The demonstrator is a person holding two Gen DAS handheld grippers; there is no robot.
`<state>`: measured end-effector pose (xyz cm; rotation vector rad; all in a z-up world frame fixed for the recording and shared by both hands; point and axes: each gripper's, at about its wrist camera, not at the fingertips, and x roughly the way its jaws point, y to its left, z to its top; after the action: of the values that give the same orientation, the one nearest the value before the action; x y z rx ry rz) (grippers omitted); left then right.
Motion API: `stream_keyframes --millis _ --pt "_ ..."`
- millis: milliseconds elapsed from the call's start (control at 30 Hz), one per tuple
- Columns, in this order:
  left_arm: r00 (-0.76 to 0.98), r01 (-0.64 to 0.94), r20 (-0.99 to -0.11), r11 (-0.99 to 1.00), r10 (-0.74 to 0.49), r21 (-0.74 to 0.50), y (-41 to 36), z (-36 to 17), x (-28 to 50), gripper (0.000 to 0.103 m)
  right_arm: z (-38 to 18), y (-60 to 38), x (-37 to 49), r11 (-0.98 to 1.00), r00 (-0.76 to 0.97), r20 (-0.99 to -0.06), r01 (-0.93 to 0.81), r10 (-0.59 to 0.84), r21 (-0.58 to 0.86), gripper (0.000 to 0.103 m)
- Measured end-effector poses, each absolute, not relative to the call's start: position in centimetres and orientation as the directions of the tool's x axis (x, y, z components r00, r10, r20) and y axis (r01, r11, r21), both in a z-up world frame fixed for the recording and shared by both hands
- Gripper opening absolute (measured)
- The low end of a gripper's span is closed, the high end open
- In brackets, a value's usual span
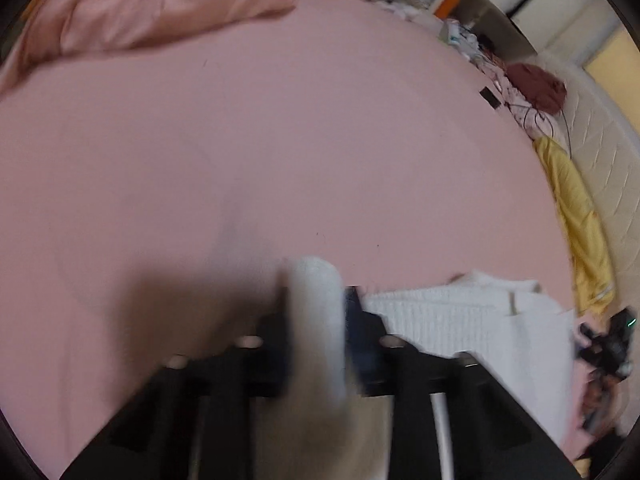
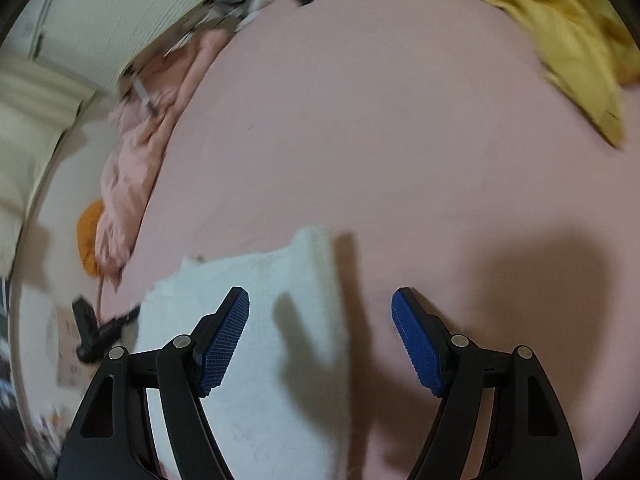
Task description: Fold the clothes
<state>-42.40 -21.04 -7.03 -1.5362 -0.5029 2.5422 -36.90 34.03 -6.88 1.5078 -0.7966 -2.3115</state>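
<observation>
On the pink bed sheet (image 1: 280, 140) lies a white knitted garment (image 1: 460, 320), spread flat near the bed's near edge. The left gripper (image 1: 316, 300) has its two fingers pressed together on a bunched fold of that white cloth, which stands up between them as a pale roll; the rest of the garment trails away to the right of it across the sheet. The view here is blurred, so the weave at the pinch is hard to read.

From the right wrist view, the right gripper (image 2: 320, 308) hangs over the bed with its blue pads (image 2: 416, 344) well apart and nothing between them. The white garment (image 2: 256, 320) lies under and just ahead of its left finger, with one straight edge running between the two fingers; the right finger is over bare sheet.

A yellow cloth (image 2: 560, 40) lies farther off at the bed's far corner, well apart from the white one. Crumpled pink bedding (image 1: 160, 4) is heaped along another side, and a small black device (image 2: 96, 332) sits beside the bed.
</observation>
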Motion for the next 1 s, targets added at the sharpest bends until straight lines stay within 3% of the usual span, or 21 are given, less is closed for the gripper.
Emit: stream_keyframes --millis 33,100,133,300,467,667,800,900,1000 --pt "-0.487 0.059 -0.828 -0.936 0.277 -0.347 -21.0 -6.9 -42.3 0.014 -6.8 33.5 -37.1 -0.816 -0.415 -0.753 -0.042 -0.511 0.577 0.031" --pt "-0.517 0.057 -0.805 -0.926 0.292 -0.373 -21.2 -6.3 -41.9 0.013 -6.9 33.3 -37.4 -0.817 -0.396 -0.754 -0.015 -0.525 0.576 0.016" --pt "-0.536 0.055 -0.789 -0.92 0.3 -0.387 -21.5 -5.9 -41.6 0.013 -6.7 33.2 -37.4 -0.823 -0.401 -0.754 -0.003 -0.52 0.568 0.014" --pt "-0.633 0.045 -0.699 -0.886 0.332 -0.462 -23.2 -2.2 -40.4 0.012 -3.9 33.3 -36.5 -0.791 -0.476 -0.682 0.049 -0.555 0.61 0.013" --pt "-0.683 -0.061 -0.578 -0.824 0.446 -0.564 -23.4 2.6 -37.6 0.011 1.2 32.6 -33.8 -0.755 -0.51 -0.604 0.152 -0.613 0.638 0.011" --pt "-0.705 -0.259 -0.395 -0.733 0.588 -0.629 -23.4 9.8 -27.4 0.01 9.0 31.6 -26.6 -0.686 -0.521 -0.487 0.308 -0.701 0.659 0.011" --pt "-0.737 -0.295 -0.307 -0.695 0.602 -0.656 -26.0 13.0 -18.0 0.01 13.6 31.6 -20.0 -0.632 -0.504 -0.418 0.396 -0.756 0.666 0.011" --pt "-0.746 -0.264 -0.313 -0.693 0.587 -0.671 -28.1 13.5 -11.2 0.01 16.1 32.2 -13.5 -0.609 -0.465 -0.408 0.467 -0.786 0.641 0.011" --pt "-0.725 -0.181 -0.419 -0.738 0.547 -0.65 -28.8 11.0 -5.0 0.01 16.4 31.9 -8.3 -0.617 -0.394 -0.475 0.505 -0.787 0.604 0.011"
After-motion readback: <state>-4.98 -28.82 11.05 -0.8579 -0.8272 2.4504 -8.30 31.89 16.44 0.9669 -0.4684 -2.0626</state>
